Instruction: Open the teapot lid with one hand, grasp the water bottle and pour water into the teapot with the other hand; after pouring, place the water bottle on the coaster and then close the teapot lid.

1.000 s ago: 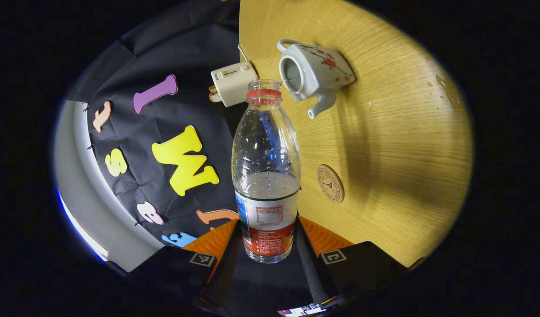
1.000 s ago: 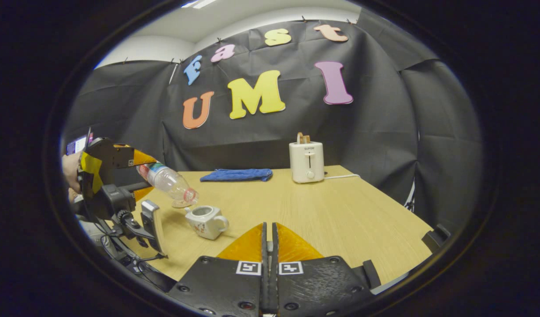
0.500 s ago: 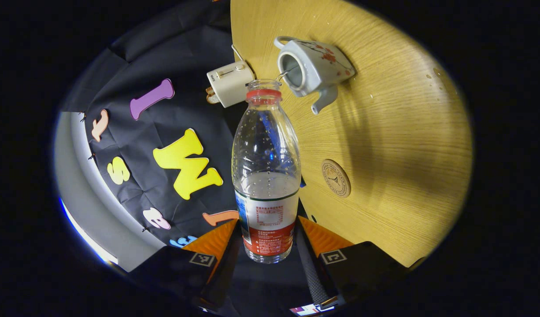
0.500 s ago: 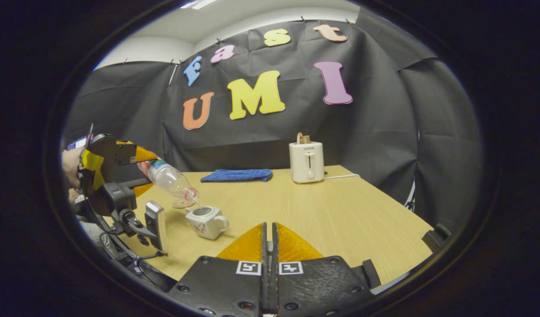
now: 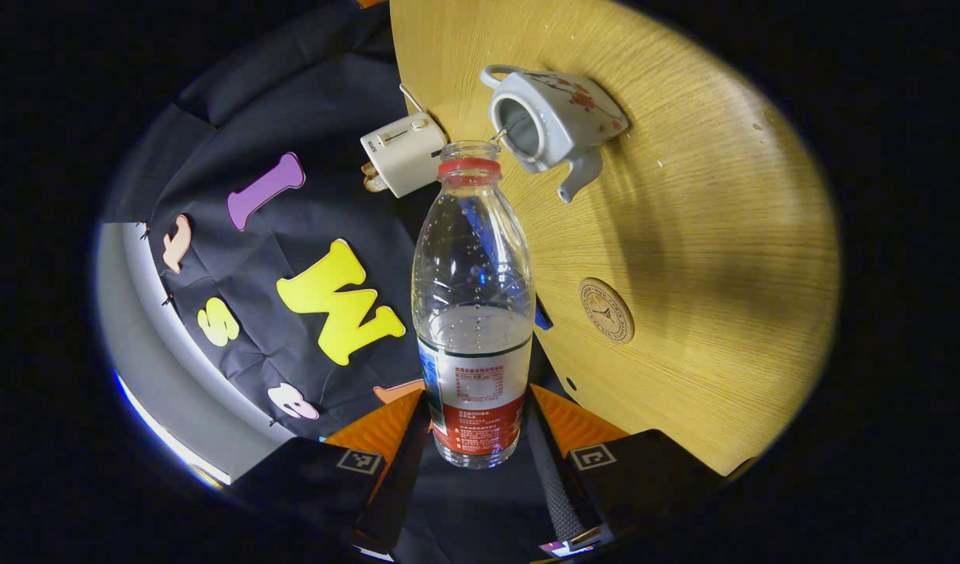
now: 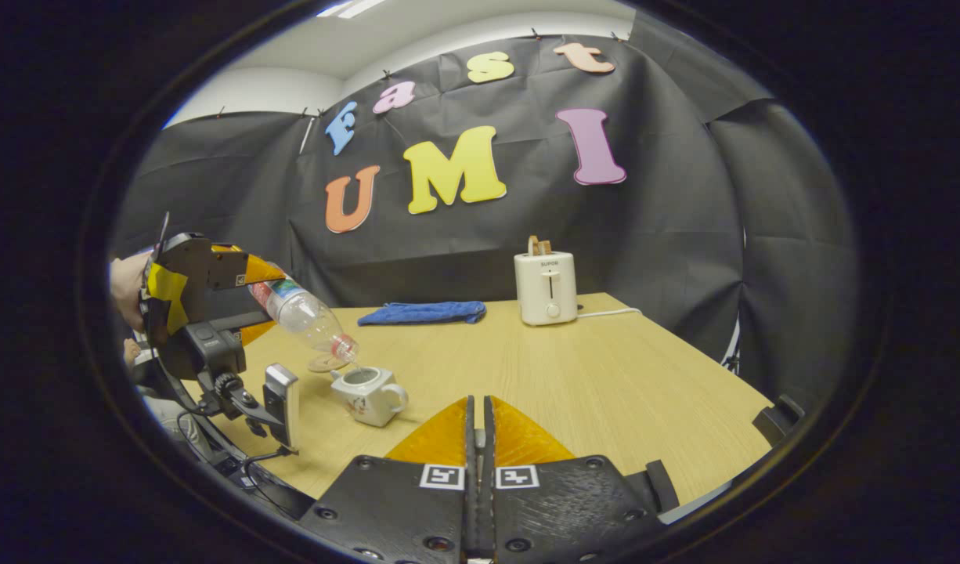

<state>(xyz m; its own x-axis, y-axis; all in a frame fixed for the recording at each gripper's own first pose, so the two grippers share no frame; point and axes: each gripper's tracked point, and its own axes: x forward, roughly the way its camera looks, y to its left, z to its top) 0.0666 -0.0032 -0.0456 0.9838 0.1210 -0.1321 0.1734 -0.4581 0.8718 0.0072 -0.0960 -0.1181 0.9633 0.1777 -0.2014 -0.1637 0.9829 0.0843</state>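
Teapot stood lidless on the pale wooden counter, near its left edge, inside a booth draped in black cloth. A white toaster and a folded blue cloth sat at the far side. The round coaster lay bare on the wood, apart from the teapot.

The left hand-held gripper clamped both fingers on the labelled base of the water bottle, which was tipped neck-down over the teapot's opening. The right hand-held gripper was held above the near edge with its fingers pressed together on nothing. The lid could not be made out. A hand behind the left hand-held gripper was cut off.

Compared with a second earlier, the bottle was tilted more steeply and a thin stream ran from its mouth into the teapot.
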